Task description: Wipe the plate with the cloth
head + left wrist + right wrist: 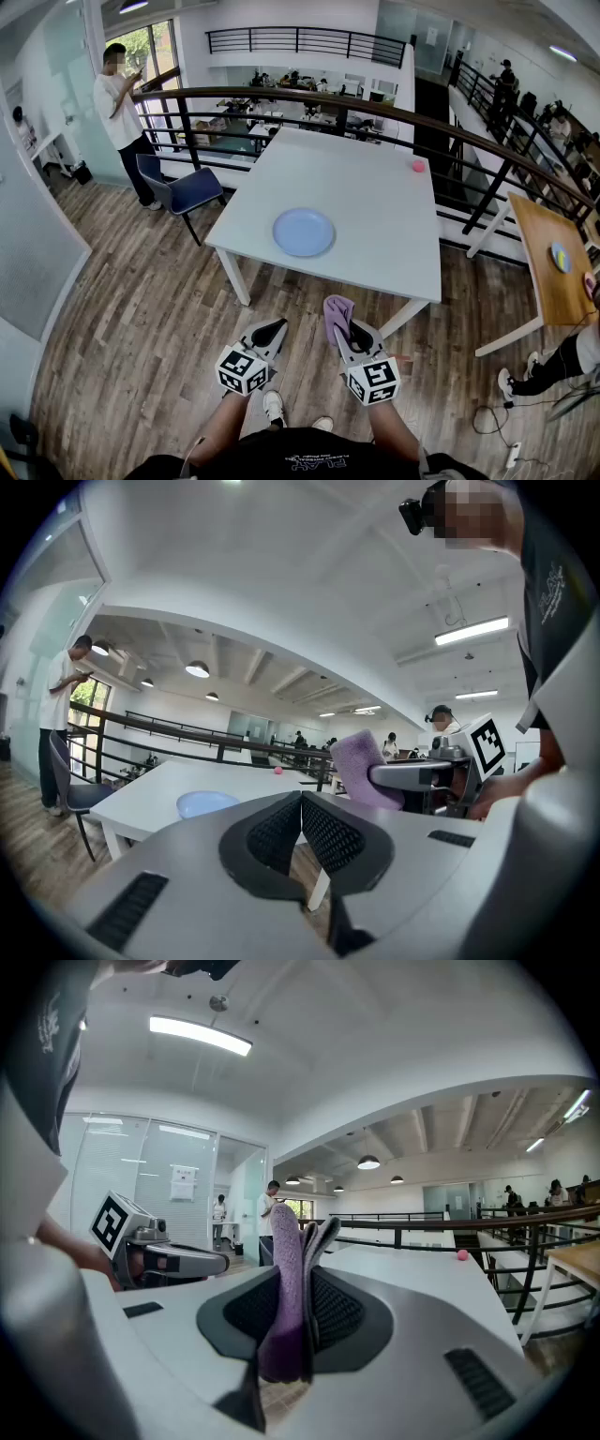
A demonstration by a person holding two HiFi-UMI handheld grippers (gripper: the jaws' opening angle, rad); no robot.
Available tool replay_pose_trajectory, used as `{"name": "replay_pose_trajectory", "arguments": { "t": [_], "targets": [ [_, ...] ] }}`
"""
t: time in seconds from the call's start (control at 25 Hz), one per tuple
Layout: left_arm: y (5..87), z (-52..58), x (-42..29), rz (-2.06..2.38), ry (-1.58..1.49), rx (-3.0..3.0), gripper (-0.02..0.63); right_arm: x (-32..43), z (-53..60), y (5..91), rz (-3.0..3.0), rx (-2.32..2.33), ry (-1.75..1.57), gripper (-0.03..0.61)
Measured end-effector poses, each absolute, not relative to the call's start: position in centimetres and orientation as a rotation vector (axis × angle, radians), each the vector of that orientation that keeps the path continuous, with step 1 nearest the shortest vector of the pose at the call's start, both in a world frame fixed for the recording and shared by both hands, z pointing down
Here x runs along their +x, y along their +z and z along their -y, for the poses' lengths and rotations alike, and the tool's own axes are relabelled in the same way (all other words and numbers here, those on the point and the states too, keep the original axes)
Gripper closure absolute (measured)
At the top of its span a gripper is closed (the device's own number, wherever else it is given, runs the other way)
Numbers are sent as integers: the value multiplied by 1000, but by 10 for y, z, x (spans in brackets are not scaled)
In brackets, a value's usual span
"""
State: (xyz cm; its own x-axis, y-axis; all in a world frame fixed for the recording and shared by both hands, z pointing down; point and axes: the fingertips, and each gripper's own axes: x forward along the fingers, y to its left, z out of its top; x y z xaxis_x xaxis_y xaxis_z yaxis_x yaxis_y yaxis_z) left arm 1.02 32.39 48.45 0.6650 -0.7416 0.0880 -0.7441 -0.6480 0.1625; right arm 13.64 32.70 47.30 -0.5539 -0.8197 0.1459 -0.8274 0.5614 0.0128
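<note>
Your right gripper [345, 328] clamps the cloth [336, 312], left gripper [273, 329] clenched empty, both well short of the plate [303, 232]: wiped unbraced, it may skid across the table [375, 178].

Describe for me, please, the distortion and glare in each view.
Head view: fisheye bows the railing; plate evenly lit, sharp. Left gripper view: black rim, ceiling washed pale. Right gripper view: lamp glares; cloth in the right tongs looks sharp.

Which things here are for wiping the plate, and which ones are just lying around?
For the job:
purple cloth
blue plate
white table under the plate

Just lying about:
pink ball
blue chair
wooden table off to the side
</note>
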Motion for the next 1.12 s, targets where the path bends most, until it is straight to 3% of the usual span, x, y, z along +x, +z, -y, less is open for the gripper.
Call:
{"name": "replay_pose_trajectory", "arguments": {
  "t": [1.12],
  "targets": [
    [460, -314, -4, 1233, -45, 2735, 602, 106, -329, 465, 2706, 1365, 114, 479]
  ]
}}
